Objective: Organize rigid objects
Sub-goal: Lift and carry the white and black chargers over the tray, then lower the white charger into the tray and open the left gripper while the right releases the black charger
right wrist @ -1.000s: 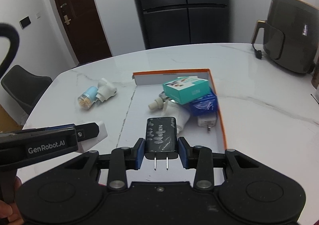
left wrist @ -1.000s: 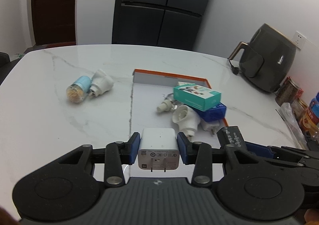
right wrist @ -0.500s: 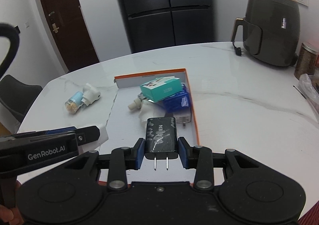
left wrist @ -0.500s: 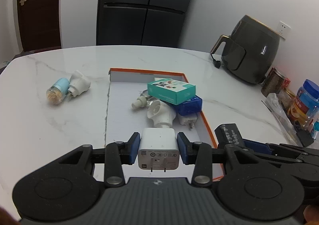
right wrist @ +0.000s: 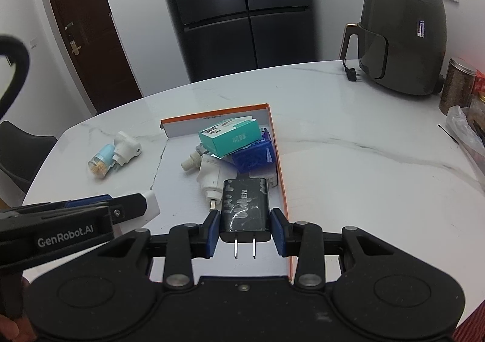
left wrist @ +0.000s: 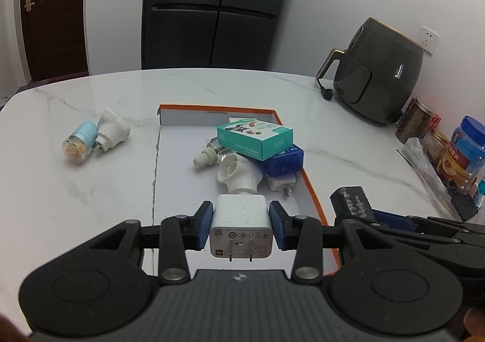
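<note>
Hidden/cut off: the tray's (left wrist: pixel 312 190) near edge sits behind the gripper bodies in both views. Under the teal box (left wrist: pixel 254 136) the pile is hard to separate: a blue box (left wrist: pixel 285 160), a white plug-in unit (left wrist: pixel 238 173), a small bottle with a cream cap (left wrist: pixel 206 157) and a small white plug (left wrist: pixel 283 184) overlap. The label print on the white charger (left wrist: pixel 241 225) is too small to read.

Left gripper (left wrist: pixel 241 228): clenched on the white charger, blue pads on both sides, prongs toward the camera. It hangs over the tray's near end.

Right gripper (right wrist: pixel 245 231): clenched on the black charger (right wrist: pixel 245 208), prongs toward the camera, over the tray's near right corner, beside the orange rim.

Off the tray, on the marble table (left wrist: pixel 91 190), to the left: a light-blue-capped jar (left wrist: pixel 79 142) lying touching another white plug-in unit (left wrist: pixel 111 129).

Around: air fryer (left wrist: pixel 379 81) far right with its plug on the table, dark fridge (left wrist: pixel 212 8) behind, door (right wrist: pixel 88 38) far left.

View differences: the left view shows jars and a plastic bag (left wrist: pixel 424 157) along the right edge, plus the right gripper with the black charger. The right view shows a dark chair (right wrist: pixel 21 154) at left, and the left gripper from the side with only the white charger's tip sticking out.
</note>
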Tool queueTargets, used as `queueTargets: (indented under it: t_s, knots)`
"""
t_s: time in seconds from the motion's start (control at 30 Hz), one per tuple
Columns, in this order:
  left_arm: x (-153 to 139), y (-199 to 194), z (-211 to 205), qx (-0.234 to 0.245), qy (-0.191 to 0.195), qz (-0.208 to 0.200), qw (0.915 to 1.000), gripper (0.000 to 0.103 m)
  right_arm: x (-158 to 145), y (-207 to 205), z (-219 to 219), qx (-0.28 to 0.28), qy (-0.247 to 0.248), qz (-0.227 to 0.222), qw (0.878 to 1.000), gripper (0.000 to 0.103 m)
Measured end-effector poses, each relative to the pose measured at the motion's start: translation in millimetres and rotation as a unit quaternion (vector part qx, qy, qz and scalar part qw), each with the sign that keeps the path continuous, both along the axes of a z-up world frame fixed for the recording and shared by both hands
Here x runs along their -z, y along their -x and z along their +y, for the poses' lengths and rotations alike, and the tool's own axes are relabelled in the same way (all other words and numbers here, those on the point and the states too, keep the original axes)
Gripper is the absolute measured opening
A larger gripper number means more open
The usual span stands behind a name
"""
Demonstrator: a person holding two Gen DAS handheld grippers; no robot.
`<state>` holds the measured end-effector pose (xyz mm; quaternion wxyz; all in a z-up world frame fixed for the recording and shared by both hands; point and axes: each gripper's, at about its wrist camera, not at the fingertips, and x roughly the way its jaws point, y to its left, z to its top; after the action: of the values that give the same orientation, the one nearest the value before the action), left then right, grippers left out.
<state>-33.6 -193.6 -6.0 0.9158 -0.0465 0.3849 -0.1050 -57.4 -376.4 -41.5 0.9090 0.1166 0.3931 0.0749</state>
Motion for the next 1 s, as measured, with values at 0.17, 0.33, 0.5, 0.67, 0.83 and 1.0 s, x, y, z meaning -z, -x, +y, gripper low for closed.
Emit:
queueTargets:
  t_s: [0.17,0.33,0.5,0.67,0.83,1.0]
  knots:
    - [1.1,-8.2,5.5,-0.008,-0.001,0.003,1.0000,0.041,1.5,-8.4,1.4,0.000,-0.001,0.001,1.000,0.044]
    - [2.0,-19.6,11.5,-0.014,-0.001,0.006,0.9999,0.041,1.9,-19.4,5.0,-0.001,-0.003,0.002,1.000,0.044]
    - [3.1,-32.8,15.2,-0.017,0.002,0.009,0.9998,0.041,0.1,-31.2,8.7,-0.003,-0.003,0.000,1.000,0.044]
    - [2.1,-46.6,17.8,-0.018,0.001,0.009,0.9998,0.041,-0.6,-45.0,8.6,0.001,-0.004,-0.001,1.000,0.044]
    - [1.5,-61.8,21.0,-0.019,-0.001,0.008,0.9998,0.041,-2.3,-60.4,9.5,0.004,-0.004,-0.003,1.000,0.044]
    - [1.2,-78.1,24.7,-0.022,0.000,0.009,0.9997,0.041,-2.9,-77.1,11.4,0.005,-0.006,-0.004,1.000,0.044]
